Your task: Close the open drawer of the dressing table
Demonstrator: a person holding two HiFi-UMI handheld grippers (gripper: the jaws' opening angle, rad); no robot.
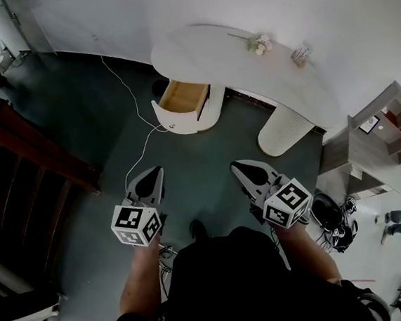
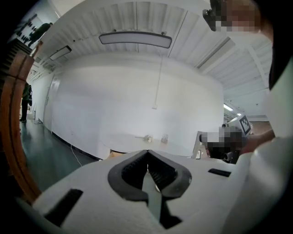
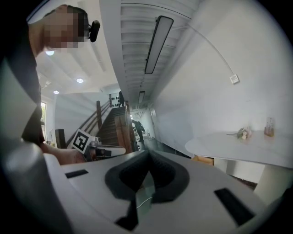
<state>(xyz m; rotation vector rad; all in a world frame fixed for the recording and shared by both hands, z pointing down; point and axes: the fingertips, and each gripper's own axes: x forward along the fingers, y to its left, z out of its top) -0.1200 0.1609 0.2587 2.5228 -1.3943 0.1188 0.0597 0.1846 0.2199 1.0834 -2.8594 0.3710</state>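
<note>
Both tools are low in front of the person: left gripper (image 1: 157, 172) has its jaws closed tip to tip with nothing between them, right gripper (image 1: 237, 166) same, closed and empty. Ahead of them a white cable (image 1: 140, 146) runs across the dark floor (image 1: 207, 155). Further out, well apart from both grippers, the drawer (image 1: 182, 96) stands pulled out under the head view's left end of the white dressing table (image 1: 211, 46), wood interior showing, with a flower sprig (image 1: 258, 43) on the tabletop near the wall.
</note>
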